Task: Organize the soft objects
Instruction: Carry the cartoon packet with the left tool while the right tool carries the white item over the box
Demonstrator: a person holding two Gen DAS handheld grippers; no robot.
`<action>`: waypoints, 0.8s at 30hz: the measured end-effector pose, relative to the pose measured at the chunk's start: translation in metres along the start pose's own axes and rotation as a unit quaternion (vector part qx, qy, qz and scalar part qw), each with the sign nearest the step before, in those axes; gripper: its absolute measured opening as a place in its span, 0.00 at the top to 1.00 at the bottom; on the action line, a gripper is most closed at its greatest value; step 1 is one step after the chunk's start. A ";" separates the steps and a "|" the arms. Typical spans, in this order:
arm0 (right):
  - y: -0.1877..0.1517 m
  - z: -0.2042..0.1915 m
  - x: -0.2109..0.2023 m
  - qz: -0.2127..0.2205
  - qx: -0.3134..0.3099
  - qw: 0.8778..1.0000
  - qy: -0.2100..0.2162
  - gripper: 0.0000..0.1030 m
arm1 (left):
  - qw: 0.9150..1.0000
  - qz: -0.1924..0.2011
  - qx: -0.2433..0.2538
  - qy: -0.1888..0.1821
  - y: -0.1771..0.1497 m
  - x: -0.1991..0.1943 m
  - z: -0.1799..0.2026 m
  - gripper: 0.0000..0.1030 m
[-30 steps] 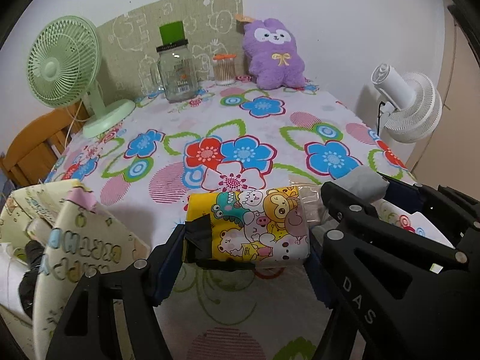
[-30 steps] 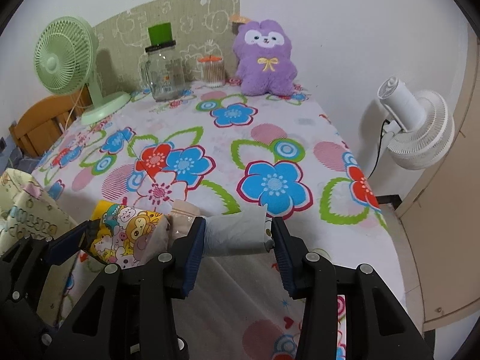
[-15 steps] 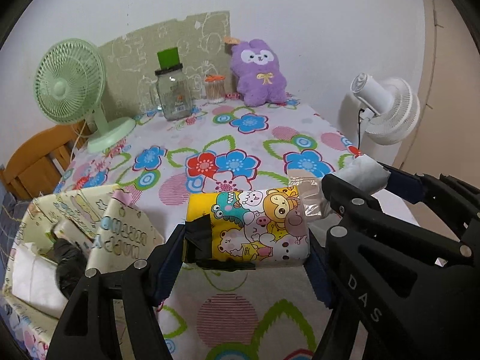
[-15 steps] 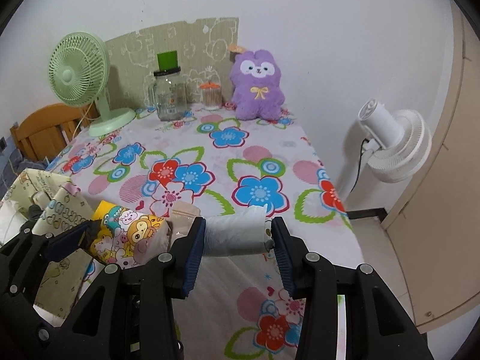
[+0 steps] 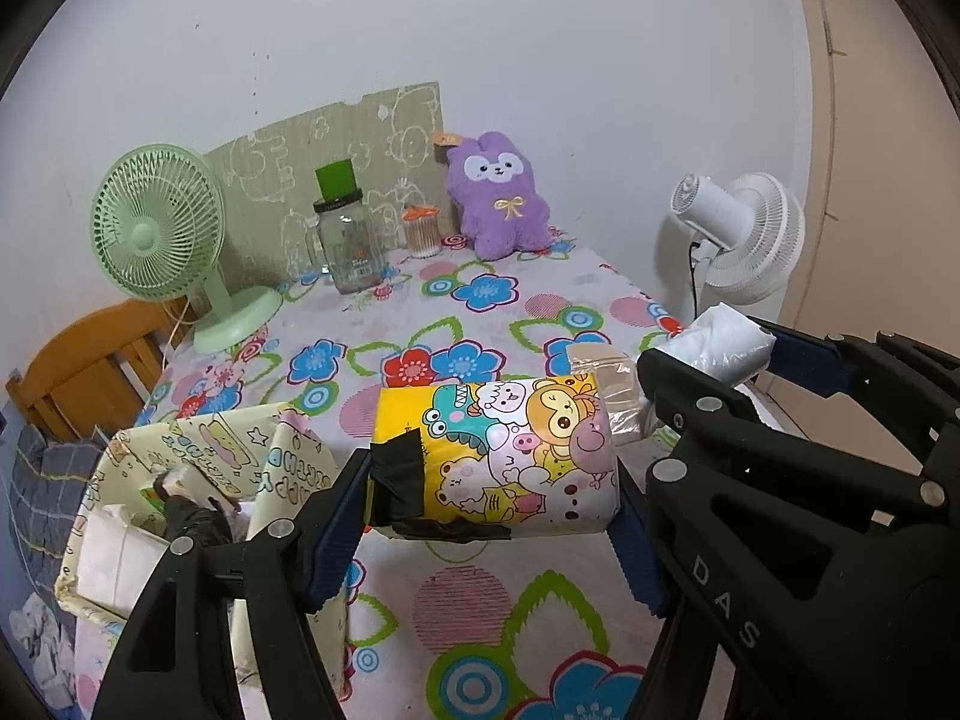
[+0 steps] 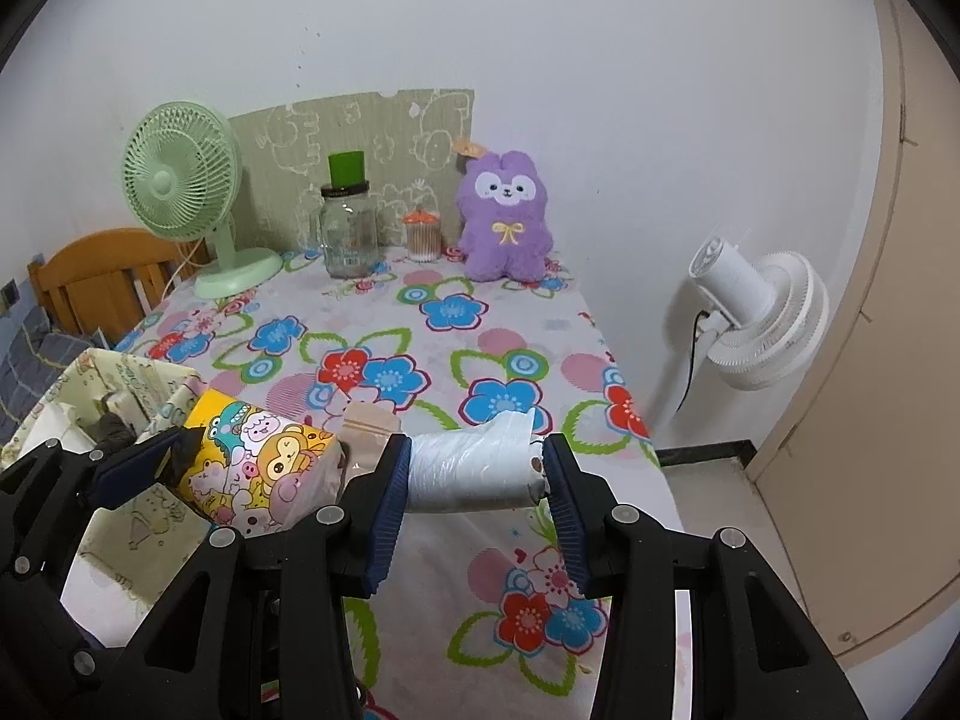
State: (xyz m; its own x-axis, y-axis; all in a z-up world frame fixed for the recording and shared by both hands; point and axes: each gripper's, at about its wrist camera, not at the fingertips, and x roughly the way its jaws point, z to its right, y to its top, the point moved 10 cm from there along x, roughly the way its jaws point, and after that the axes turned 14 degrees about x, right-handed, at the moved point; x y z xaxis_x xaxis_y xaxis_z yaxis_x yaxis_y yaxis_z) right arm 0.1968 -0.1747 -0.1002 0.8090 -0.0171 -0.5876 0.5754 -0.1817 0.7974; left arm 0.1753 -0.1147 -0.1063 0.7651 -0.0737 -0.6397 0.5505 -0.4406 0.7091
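My left gripper [image 5: 489, 474] is shut on a yellow cartoon-printed tissue pack [image 5: 516, 456], held in the air above the table's near edge. The pack also shows in the right wrist view [image 6: 258, 468]. My right gripper [image 6: 477, 474] is shut on a white plastic-wrapped roll [image 6: 474, 471], held to the right of the pack; the roll shows in the left wrist view [image 5: 723, 339]. A cream printed storage bag [image 5: 198, 480] stands open at the lower left, with white items and something black inside. A purple plush bunny [image 5: 501, 195] sits at the table's far edge.
The table has a flowered cloth [image 5: 480, 300]. At the back stand a green desk fan [image 5: 162, 234], a glass jar with a green block on top [image 5: 348, 240] and a small cotton-swab container [image 5: 423, 231]. A white fan [image 5: 738, 234] stands right; a wooden chair [image 5: 84, 366] left.
Both grippers have risen and pulled back from the table with their loads still held. The table looks farther away and the open bag has come into fuller view at the left.
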 end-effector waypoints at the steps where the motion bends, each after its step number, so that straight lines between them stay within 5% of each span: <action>1: 0.000 0.000 -0.004 0.001 -0.001 1.000 -0.001 0.55 | 1.000 0.001 0.002 0.000 0.000 -0.003 0.000 0.27; 24: 0.013 -0.043 -0.075 0.044 -0.033 0.998 0.026 0.55 | 0.999 0.041 0.011 0.027 0.002 -0.073 -0.034 0.28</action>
State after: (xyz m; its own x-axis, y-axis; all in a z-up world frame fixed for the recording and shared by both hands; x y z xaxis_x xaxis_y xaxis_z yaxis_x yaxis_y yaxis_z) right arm 0.1491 -0.1332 -0.0396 0.8611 0.0208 -0.5081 0.5068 -0.1169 0.8541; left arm 0.1319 -0.0796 -0.0481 0.8250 -0.0626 -0.5616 0.4773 -0.4548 0.7519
